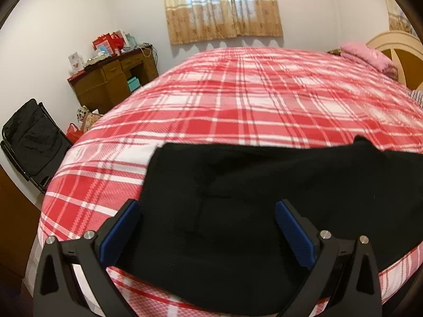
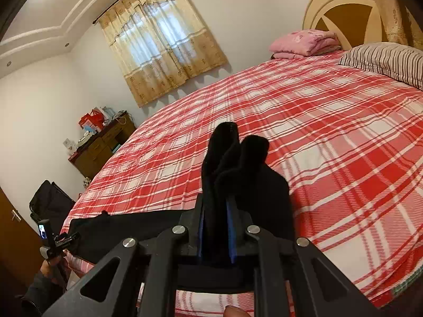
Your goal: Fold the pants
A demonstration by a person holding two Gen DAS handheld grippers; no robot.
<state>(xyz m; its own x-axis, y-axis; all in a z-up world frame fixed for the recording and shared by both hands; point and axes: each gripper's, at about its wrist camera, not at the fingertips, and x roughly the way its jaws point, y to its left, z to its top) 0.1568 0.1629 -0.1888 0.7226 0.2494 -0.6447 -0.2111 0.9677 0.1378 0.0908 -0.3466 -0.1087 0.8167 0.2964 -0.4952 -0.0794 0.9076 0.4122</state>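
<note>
The black pants lie along the near edge of a bed with a red and white plaid sheet. My left gripper is open, its blue-padded fingers standing wide apart just above the left end of the pants. My right gripper is shut on a bunched part of the pants, which sticks up between the blue pads and is lifted off the sheet. The left gripper also shows in the right wrist view at the far left end of the pants.
A striped pillow and folded pink bedding lie by the headboard. A wooden desk with boxes stands by the far wall. A black bag on a chair stands left of the bed.
</note>
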